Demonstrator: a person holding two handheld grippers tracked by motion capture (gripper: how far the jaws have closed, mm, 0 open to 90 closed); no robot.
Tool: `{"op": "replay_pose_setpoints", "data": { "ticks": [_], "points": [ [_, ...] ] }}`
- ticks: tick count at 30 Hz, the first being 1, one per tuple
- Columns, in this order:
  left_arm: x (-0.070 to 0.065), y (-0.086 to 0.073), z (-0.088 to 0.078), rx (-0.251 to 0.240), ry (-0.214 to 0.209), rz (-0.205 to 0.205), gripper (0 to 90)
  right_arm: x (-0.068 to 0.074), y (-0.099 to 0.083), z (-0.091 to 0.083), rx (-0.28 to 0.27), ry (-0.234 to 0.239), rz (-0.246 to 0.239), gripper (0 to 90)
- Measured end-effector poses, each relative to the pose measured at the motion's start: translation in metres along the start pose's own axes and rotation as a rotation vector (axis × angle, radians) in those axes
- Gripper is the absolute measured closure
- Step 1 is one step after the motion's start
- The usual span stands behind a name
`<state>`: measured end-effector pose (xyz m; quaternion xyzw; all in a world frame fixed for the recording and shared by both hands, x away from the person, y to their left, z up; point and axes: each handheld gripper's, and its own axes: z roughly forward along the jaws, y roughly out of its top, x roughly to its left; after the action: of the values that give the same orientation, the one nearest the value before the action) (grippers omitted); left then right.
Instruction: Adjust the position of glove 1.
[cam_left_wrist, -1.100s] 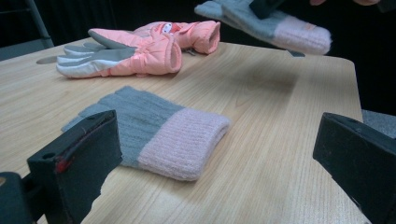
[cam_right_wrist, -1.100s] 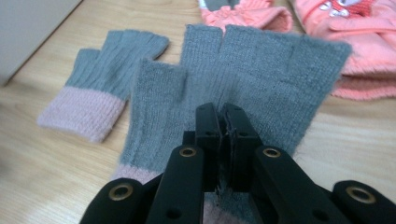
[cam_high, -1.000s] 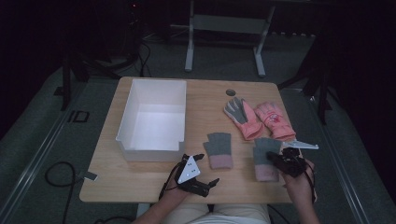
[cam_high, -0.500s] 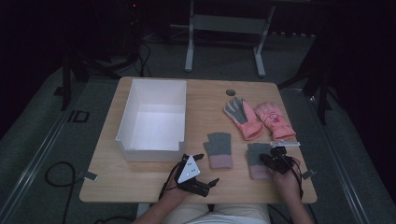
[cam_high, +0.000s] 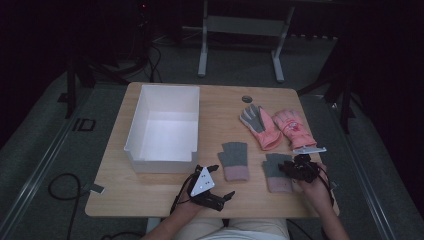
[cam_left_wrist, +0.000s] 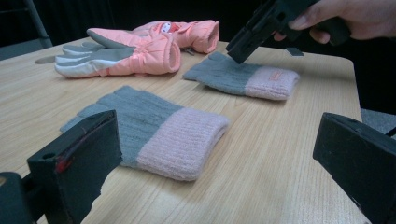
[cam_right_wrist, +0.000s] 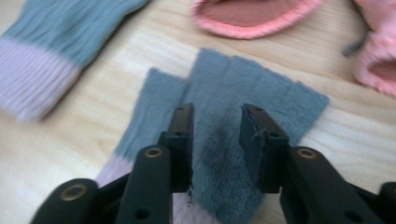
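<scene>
Two grey knit gloves with pink cuffs lie flat near the table's front. My right gripper (cam_high: 284, 167) hovers low over the grey part of the right knit glove (cam_high: 272, 184). In the right gripper view its jaws (cam_right_wrist: 217, 135) stand apart over the grey knit (cam_right_wrist: 280, 98); they have just been opening and do not press on it. The left knit glove (cam_high: 234, 160) lies just ahead of my left gripper (cam_high: 224, 180), which rests open on the table with nothing between its jaws (cam_left_wrist: 219, 158). The left gripper view shows that glove (cam_left_wrist: 154, 126) and, farther off, the right gripper (cam_left_wrist: 243, 46).
A pair of pink ski gloves (cam_high: 260, 125) (cam_high: 295, 127) lies behind the knit gloves. A white open bin (cam_high: 162, 157) stands on the table's left half. A small dark disc (cam_high: 247, 99) sits near the far edge. Bare wood (cam_high: 130, 195) lies left of my left hand.
My right hand has come left and down over the right knit glove, and its jaws have parted. The left gripper has stayed put.
</scene>
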<state>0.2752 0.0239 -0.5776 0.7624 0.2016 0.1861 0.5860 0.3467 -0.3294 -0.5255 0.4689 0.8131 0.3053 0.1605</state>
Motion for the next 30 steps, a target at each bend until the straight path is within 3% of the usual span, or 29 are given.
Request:
{"op": "replay_pose_setpoints", "data": {
  "ticks": [3, 7, 8, 13, 17, 22, 26, 27, 30],
  "points": [
    [0.000, 0.000, 0.000, -0.001, 0.000, 0.000, 0.7, -0.005, 0.003, -0.004, 0.017, 0.055, -0.070, 62.5],
    [0.000, 0.000, 0.000, 0.001, 0.003, -0.001, 0.7, -0.008, 0.004, -0.004, 0.033, 0.067, -0.089, 62.0],
    [0.000, 0.000, 0.001, 0.005, 0.005, 0.000, 0.7, -0.010, 0.001, -0.002, 0.053, 0.079, -0.116, 61.9],
    [-0.001, 0.000, 0.000, 0.000, 0.009, 0.002, 0.7, -0.015, -0.008, 0.007, 0.061, 0.081, -0.063, 62.4],
    [-0.001, 0.000, 0.000, 0.001, 0.009, 0.000, 0.7, -0.013, -0.013, 0.009, 0.050, 0.068, -0.075, 61.7],
    [-0.001, 0.000, 0.000, 0.001, 0.008, 0.003, 0.7, -0.008, -0.016, 0.011, 0.044, 0.019, -0.104, 70.1],
    [-0.001, 0.000, 0.000, 0.000, 0.008, 0.002, 0.7, -0.006, -0.015, 0.012, 0.043, 0.013, -0.087, 76.8],
    [-0.001, 0.000, 0.000, 0.000, 0.008, 0.002, 0.7, -0.004, -0.014, 0.012, 0.051, 0.002, -0.085, 82.2],
    [-0.001, 0.000, 0.000, -0.001, 0.009, 0.002, 0.7, -0.002, -0.013, 0.012, 0.054, -0.005, -0.086, 83.2]
  ]
}}
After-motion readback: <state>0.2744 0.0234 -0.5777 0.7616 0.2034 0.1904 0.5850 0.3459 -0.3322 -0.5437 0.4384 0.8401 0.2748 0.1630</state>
